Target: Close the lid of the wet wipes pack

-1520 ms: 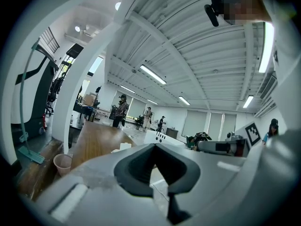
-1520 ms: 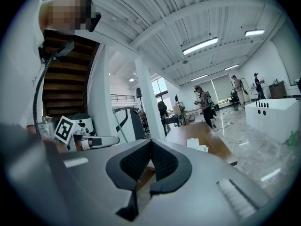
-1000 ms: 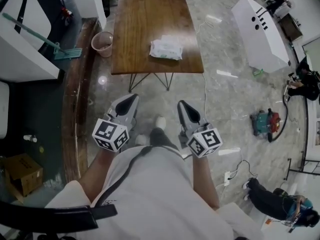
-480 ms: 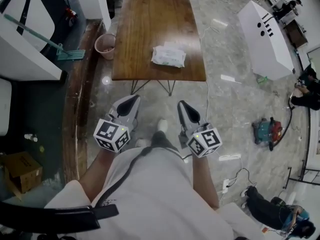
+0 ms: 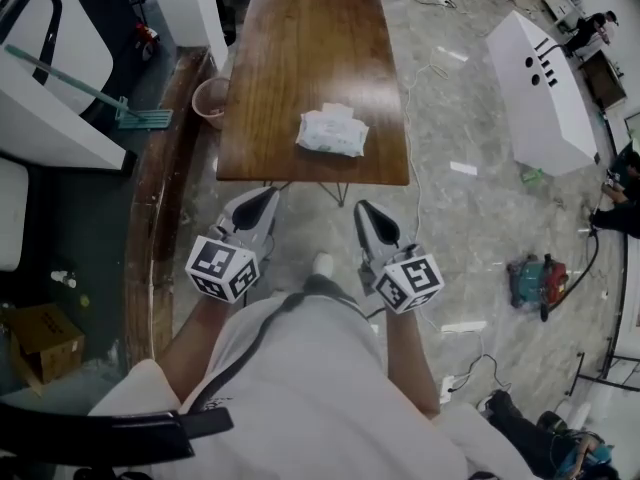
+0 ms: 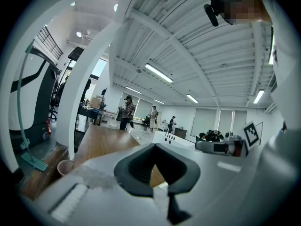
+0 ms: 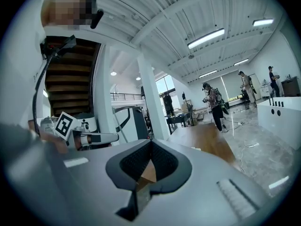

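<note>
risks, as judged: the left gripper (image 5: 262,200) and right gripper (image 5: 368,214) have to travel well fwd to reach the wet wipes pack (image 5: 332,133). a misjudged approach could clip the edge of the table (image 5: 300,48). it could also shove the pack along the smooth wood instead of pressing the lid down. the pack looks soft, so a push w/ one tip and no bracing from the other could slide or crumple it and leave the lid unlatched. lid state is too small to read in the head view. a paler patch shows on the pack's far side, poss. the lid raised.

position: pack lies on the table, close to its near edge, right of centre. it is well apart from both grippers, ahead of them, roughly btwn their lines. no contact.

grippers: left jaws fully together, nothing btwn them. right jaws likewise closed tight, empty. both are held side by side in front of the person, pointing toward the table. neither gripper view shows the pack, only tabletop beyond the tips.
</note>
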`<action>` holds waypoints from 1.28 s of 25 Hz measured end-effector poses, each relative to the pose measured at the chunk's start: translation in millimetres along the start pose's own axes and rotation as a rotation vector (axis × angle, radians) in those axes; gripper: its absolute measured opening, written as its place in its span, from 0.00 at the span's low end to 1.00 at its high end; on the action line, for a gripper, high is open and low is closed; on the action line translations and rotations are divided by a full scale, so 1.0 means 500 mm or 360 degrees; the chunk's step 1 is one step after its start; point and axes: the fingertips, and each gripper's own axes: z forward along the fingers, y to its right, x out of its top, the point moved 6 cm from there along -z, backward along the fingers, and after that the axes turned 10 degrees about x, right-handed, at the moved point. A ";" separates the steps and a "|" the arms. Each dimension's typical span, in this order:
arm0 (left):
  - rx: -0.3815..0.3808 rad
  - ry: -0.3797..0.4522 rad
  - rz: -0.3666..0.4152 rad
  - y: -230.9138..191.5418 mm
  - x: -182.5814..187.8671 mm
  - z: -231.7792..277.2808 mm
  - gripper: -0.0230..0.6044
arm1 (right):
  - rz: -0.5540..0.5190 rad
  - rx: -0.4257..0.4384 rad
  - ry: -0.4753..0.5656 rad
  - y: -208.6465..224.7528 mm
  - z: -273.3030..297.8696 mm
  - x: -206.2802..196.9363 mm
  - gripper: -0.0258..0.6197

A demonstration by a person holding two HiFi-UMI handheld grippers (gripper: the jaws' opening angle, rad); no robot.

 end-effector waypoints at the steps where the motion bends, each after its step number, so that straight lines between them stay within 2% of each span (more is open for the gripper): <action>1: 0.0008 -0.0002 0.0003 0.003 0.003 0.013 0.04 | 0.0002 0.0008 0.0001 0.013 0.003 0.005 0.05; 8: 0.0081 -0.0031 0.0008 0.028 0.014 0.102 0.04 | -0.0046 0.0072 -0.0040 0.103 0.022 0.030 0.05; 21: 0.0155 -0.0050 0.0029 0.086 0.022 0.247 0.04 | -0.0037 0.0207 -0.0053 0.258 0.040 0.057 0.05; 32: 0.0227 -0.0087 -0.0007 0.121 0.004 0.316 0.04 | -0.0015 0.0315 -0.0079 0.342 0.046 0.059 0.05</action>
